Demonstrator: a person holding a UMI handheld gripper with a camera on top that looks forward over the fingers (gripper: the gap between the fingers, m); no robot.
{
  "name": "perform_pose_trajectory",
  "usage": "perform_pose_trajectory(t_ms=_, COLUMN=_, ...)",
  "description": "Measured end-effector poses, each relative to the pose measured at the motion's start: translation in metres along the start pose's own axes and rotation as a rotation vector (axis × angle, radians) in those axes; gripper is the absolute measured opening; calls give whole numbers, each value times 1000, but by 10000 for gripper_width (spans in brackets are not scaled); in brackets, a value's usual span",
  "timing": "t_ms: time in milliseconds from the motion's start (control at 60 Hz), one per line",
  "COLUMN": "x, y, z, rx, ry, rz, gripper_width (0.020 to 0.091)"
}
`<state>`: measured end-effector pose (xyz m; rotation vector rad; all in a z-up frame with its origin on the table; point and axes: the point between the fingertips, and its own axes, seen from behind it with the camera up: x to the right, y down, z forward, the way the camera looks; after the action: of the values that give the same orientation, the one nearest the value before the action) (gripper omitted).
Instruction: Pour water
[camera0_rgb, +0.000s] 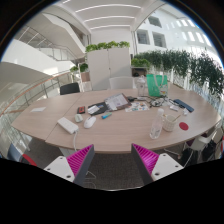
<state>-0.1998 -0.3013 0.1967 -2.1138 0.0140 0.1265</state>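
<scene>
Beyond the open gripper (115, 160), a glass (155, 129) stands on the table (60, 108).

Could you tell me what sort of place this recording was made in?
Probably an office meeting area: a large oval wooden table strewn with papers, a dark office chair behind it, and green potted plants. The gripper hangs open before the table.

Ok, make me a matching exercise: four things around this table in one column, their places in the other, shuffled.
1 glass
2 white box
3 green object
4 black chair

A behind the table, beyond the white box
B near edge, ahead of one finger, alone
C far part of the table, beyond the glass
D near edge, beside the jug

Pairs: 1-D, 2-B, 3-C, 4-A. The gripper is open, holding nothing.
</scene>
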Motion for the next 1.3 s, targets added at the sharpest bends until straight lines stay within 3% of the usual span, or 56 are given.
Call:
perform_pose_trajectory(t_ms=217, x=39, y=11, z=11, rx=-5, ry=43, rz=35, gripper_width=830)
perform_pose_trajectory(t_ms=367, x=102, y=7, z=54, rx=116, ry=78, rz=-29, gripper_width=824)
perform_pose_trajectory(t_ms=683, x=225, y=-7, z=189, rx=256, ry=150, rz=16, gripper_width=829)
perform_pose_trajectory(t_ms=933, x=242, y=-23, z=264, rx=322, ry=96, rz=-35, gripper_width=818)
perform_pose_trajectory(t_ms=983, x=237, y=-30, z=271, rx=347, ry=74, rz=-46, gripper_width=728)
perform_pose_trajectory(t_ms=1033, x=236, y=-29, z=280, rx=335, ry=68, rz=-63, gripper_width=503)
perform_pose_trajectory(t_ms=1117, x=237, y=-32, z=279, rx=340, ry=74, rz=-45, gripper_width=467)
perform_pose_trajectory(t_ms=1250, x=239, y=-28, z=280, rx=342, ry=80, rz=-63, gripper_width=314)
perform_pose_trajectory(t_ms=1300, x=239, y=-29, z=283, rx=338, ry=75, rz=-64, gripper_width=313)
